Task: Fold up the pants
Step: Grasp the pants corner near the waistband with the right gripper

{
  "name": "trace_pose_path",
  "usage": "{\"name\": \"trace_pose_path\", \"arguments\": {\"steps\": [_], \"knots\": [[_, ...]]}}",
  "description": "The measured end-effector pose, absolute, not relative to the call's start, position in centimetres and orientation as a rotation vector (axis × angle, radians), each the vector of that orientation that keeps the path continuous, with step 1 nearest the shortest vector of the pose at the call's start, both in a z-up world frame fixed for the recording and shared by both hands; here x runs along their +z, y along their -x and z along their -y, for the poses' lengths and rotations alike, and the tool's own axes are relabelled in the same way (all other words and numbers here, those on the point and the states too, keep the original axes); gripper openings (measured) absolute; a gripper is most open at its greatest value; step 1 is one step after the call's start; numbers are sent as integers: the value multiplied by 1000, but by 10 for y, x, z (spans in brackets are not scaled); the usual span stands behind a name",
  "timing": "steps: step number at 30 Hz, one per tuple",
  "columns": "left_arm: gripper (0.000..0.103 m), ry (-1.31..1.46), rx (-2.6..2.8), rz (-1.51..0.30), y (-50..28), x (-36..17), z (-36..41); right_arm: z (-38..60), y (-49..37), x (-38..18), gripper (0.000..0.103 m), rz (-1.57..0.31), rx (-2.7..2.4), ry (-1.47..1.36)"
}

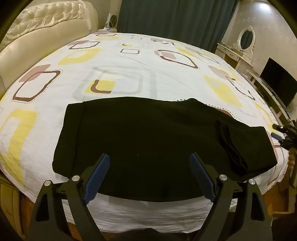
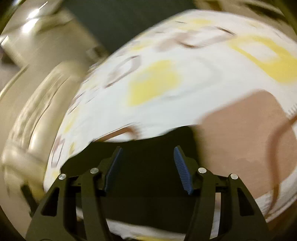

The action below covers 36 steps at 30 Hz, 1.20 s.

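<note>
Black pants (image 1: 148, 139) lie folded into a broad flat shape across the near edge of the bed, a dark drawstring or seam showing toward their right end. My left gripper (image 1: 149, 155) hovers open over their near middle, its blue pads (image 1: 98, 178) wide apart with nothing pinched. In the blurred right wrist view, my right gripper (image 2: 148, 148) is open above a corner of the pants (image 2: 152, 176), pads clear of the cloth. At the far right of the left wrist view, the right gripper's blue pad (image 1: 277, 136) shows just past the end of the pants.
The bed sheet (image 1: 130, 61) is white with yellow and brown squares. A cream tufted headboard (image 1: 46, 27) stands at the left and a teal curtain (image 1: 172, 16) behind. A dressing table with an oval mirror (image 1: 246, 39) and a dark screen (image 1: 278, 87) line the right side.
</note>
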<state>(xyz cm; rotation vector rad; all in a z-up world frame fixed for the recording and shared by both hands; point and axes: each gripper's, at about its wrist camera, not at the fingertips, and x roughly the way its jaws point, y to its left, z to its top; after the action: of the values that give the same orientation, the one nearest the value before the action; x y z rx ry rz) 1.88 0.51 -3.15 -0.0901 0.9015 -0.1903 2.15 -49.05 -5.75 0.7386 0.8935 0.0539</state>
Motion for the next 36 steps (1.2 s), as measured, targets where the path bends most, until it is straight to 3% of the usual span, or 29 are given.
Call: {"name": "trace_pose_path", "arguments": {"steps": [4,6,8,10,15,26,30,36], "knots": [[86,81,-193,-904,-18,-32,-4,515,-30,-94,56,-933,89,-893],[86,77,-191,-904,-17,-32,-4,513,-39,-108,44,-958,123,-924],[86,78,-191,-904,-18,-32,-5,510,-46,-118,22,-1005,91,-897],[86,78,-191,-905,-18,-32,-5,512,-50,-128,19,-1021,86,-905],[86,74,-190,-909,-18,-33,-4,520,-44,-135,20,-1001,100,-964],[86,86,-183,-909,-18,-33,-6,523,37,-132,41,-948,184,-1096],[86,85,-184,-908,-18,-32,-6,518,56,-134,39,-958,186,-1079],[87,62,-188,-899,-17,-31,-3,507,55,-135,25,-963,119,-960]]}}
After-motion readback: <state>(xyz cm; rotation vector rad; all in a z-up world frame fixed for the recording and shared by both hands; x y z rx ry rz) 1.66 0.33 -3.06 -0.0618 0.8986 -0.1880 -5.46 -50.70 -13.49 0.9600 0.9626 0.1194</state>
